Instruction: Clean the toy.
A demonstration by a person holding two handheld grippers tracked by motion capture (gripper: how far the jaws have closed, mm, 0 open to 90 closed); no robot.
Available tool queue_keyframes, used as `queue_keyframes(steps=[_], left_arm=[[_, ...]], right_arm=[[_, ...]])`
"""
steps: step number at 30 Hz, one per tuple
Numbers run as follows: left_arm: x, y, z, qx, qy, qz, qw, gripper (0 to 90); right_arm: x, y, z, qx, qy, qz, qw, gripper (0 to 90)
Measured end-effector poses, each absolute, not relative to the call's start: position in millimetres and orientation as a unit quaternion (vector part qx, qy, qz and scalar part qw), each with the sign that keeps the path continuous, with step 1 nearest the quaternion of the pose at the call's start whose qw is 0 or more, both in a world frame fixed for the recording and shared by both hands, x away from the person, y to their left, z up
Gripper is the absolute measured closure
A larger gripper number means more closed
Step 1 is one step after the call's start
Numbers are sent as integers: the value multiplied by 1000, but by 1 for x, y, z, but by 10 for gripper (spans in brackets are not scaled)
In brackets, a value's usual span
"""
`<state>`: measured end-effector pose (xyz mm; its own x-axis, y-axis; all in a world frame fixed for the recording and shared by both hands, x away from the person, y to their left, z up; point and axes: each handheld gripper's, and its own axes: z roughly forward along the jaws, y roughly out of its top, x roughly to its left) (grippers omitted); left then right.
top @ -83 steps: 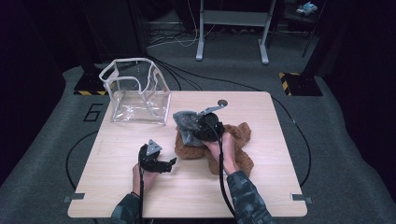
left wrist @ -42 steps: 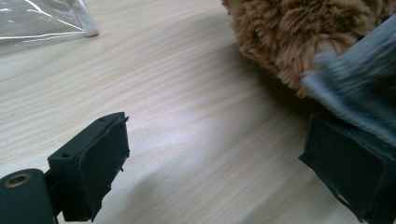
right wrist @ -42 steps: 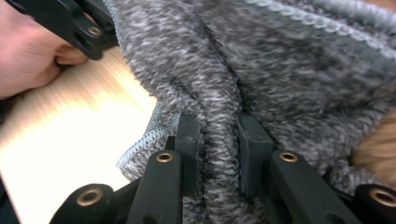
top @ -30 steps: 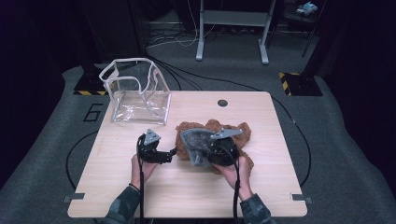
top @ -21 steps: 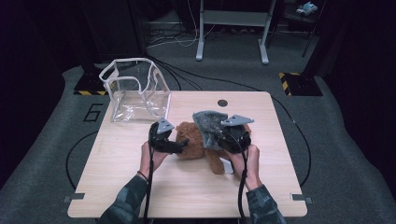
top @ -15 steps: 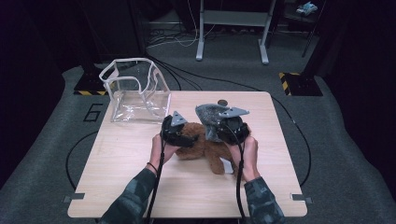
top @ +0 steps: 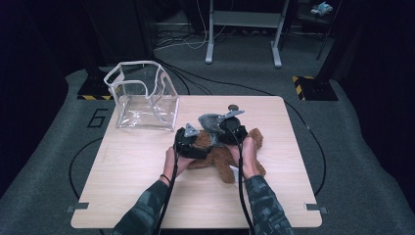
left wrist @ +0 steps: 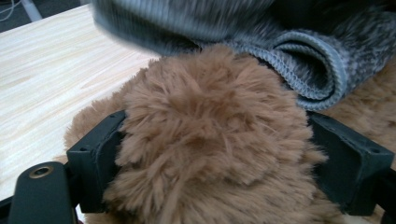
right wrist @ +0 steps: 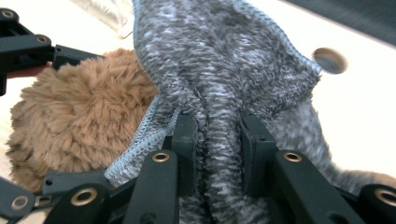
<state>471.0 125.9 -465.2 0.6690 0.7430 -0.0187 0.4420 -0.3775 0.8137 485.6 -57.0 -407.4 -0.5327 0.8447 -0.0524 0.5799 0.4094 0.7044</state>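
Left gripper: jaws wide, closing around fluffy brown plush toy.
Right gripper: clamped on grey knitted cloth.

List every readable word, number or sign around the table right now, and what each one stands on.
"6": a large dark numeral on the grey floor, left of the table, at.
Yellow-and-black hazard stripes, no words: on the black floor base.
Nothing readable on the clear bag, brown plush toy or grey cloth.
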Motion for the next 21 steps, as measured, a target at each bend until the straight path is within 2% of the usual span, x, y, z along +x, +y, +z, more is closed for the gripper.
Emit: queue_keyframes(steps=[3, 11, 21], left_arm=[[470, 126, -468, 809, 369, 181, 421, 136], [469, 124, -469, 808, 368, 188, 420, 137], [468, 123, -468, 811, 364, 190, 418, 137]], right_arm=[[490, -55, -414, 442, 817, 310, 202, 725], [493, -63, -413, 454, 813, 283, 230, 739], [495, -109, -407, 489, 795, 257, 253, 738]])
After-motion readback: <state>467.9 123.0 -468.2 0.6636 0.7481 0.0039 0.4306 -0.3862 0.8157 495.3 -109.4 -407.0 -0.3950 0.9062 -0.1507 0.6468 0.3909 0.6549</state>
